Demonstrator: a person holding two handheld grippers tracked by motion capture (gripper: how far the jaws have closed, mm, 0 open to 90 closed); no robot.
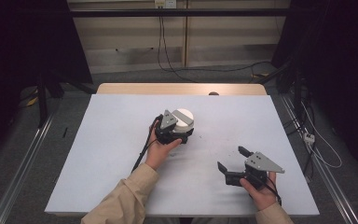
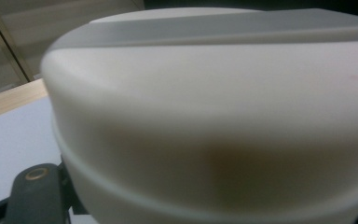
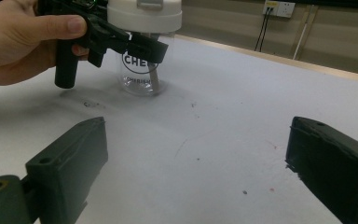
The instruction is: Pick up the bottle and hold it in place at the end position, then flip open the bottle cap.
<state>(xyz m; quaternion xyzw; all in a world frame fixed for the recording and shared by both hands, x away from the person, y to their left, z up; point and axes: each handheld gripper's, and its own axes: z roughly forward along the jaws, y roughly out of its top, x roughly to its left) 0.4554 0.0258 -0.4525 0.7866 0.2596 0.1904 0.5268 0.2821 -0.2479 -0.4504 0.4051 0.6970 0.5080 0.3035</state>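
High view: the right gripper point(image 1: 229, 164) rests near the counter's point(image 1: 112, 163) front edge, jaws wide apart. The left gripper point(image 1: 179, 130) holds the jar point(image 1: 184, 119) at mid-counter.

Left gripper view: the white lid point(image 2: 214, 107) is very close, between the jaws.

Right gripper view: the jaws stand wide and empty; beyond them the jar point(image 3: 142, 70) stands upright, gripped below its lid.

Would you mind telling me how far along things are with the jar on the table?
Done: the left tongs have reached the jar and sit around it just below its white lid. In hand: that grip, with the jar standing upright on the table. Left: the lid is on, and the right tongs wait open and empty, apart from the jar.
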